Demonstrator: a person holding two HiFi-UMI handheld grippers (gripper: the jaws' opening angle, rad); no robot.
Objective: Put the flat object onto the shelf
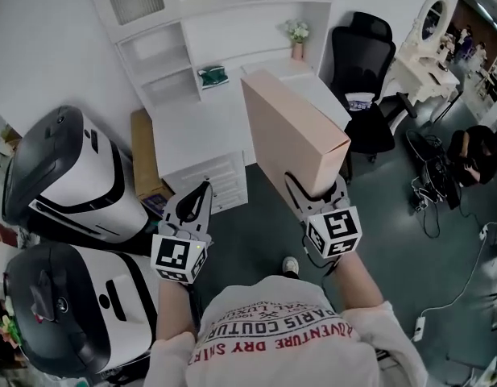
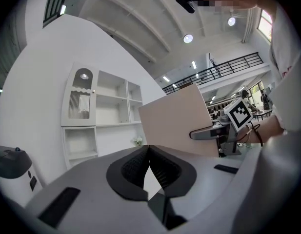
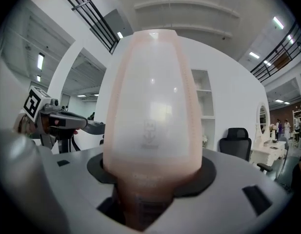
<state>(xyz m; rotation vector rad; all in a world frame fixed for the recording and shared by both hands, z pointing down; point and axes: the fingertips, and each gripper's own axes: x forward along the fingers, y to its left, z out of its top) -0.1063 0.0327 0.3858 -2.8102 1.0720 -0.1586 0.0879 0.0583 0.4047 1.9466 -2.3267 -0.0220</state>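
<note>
Flat box: a thin pink-tan box (image 1: pixel 292 135) is up in the air, in front of the white desk (image 1: pixel 200 127) and the shelf (image 1: pixel 192 47). It is not touching either one.
Long way of the box: its long side runs from the right gripper up and away toward the shelf. In the head view the far end leans a bit to the left.
Faces of the box: it stands on its thin edge. One big flat side faces the left gripper, and a thin side faces right.
Right gripper: the right gripper (image 1: pixel 315 185) holds the near short end of the box. Its two jaws squeeze the box from both sides.
Left gripper: the left gripper (image 1: pixel 201 193) is in the air beside the box and not touching it. Its jaws are pressed together at the tips with nothing in them.
On the desk: a little plant in a pink pot (image 1: pixel 297 35) stands at the back.
On the shelf: a green thing (image 1: pixel 213 76) lies in one low opening.
Nearby: a black chair (image 1: pixel 361 63) is to the right of the desk. Two big black and white machines (image 1: pixel 63 176) sit on the left.
</note>
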